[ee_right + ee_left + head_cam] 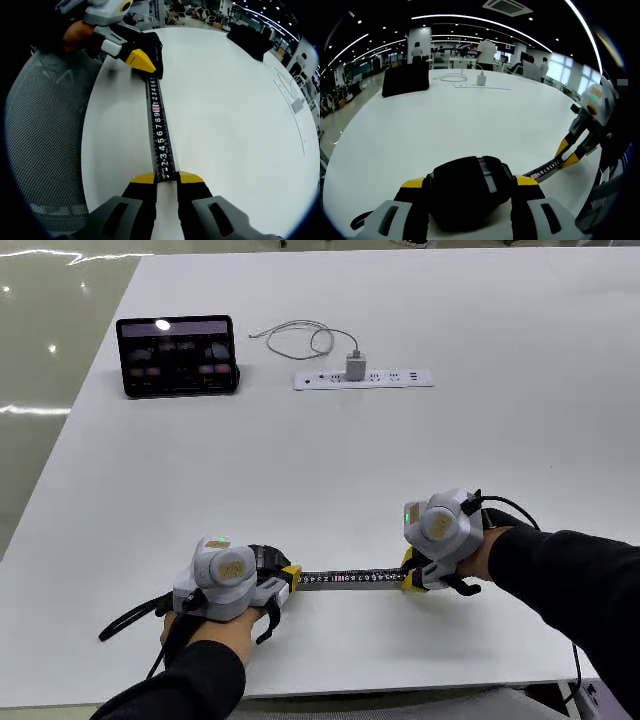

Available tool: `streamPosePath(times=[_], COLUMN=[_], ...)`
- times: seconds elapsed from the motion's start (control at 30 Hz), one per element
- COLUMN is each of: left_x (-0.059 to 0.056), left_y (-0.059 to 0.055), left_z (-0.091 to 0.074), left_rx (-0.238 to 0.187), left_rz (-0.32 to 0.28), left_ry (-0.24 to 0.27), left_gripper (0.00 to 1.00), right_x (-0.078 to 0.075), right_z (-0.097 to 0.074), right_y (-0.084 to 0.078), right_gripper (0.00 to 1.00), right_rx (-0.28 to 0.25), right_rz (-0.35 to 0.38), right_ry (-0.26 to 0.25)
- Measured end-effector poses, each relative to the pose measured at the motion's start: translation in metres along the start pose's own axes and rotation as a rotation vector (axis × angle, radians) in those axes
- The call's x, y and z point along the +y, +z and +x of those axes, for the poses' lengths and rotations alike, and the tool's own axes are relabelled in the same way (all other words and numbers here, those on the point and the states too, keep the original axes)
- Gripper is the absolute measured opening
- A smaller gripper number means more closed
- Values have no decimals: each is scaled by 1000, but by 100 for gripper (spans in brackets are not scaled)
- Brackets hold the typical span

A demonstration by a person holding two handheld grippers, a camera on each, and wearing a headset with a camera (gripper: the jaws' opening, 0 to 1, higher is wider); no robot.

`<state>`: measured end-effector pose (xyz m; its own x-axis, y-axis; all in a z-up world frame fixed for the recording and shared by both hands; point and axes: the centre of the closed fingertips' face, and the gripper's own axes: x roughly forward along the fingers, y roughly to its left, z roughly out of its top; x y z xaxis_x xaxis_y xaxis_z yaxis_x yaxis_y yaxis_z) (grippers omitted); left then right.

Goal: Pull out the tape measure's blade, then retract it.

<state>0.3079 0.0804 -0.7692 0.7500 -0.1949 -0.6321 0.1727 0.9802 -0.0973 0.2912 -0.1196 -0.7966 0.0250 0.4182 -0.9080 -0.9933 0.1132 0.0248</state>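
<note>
We grip the tape measure [470, 192] case between the left gripper's [285, 578] jaws, near the front edge of the white table [400, 460]. The right gripper [165, 178] is closed on the tip of the blade [159, 120]. The blade lies flat, its long axis running left to right between the grippers. A tablet [178, 355] and a power strip [365, 378] sit at the far side. An open-plan office lies beyond.
</note>
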Motion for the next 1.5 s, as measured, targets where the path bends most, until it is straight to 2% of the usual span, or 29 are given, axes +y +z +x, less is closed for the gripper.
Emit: streamPosePath(times=[0.67, 0.97, 1.5], left_x=[0, 0, 0], left_y=[0, -1, 0], left_z=[0, 0, 0], left_rx=[-4, -3, -5], left_rz=[-17, -32, -28], left_ry=[0, -10, -9], left_gripper=[62, 62, 63], right_x=[2, 3, 4], right_z=[5, 6, 11], right_y=[11, 16, 23], right_gripper=[11, 10, 10], right_rx=[-17, -24, -36], right_rz=[-10, 15, 6], right_ry=[1, 4, 0])
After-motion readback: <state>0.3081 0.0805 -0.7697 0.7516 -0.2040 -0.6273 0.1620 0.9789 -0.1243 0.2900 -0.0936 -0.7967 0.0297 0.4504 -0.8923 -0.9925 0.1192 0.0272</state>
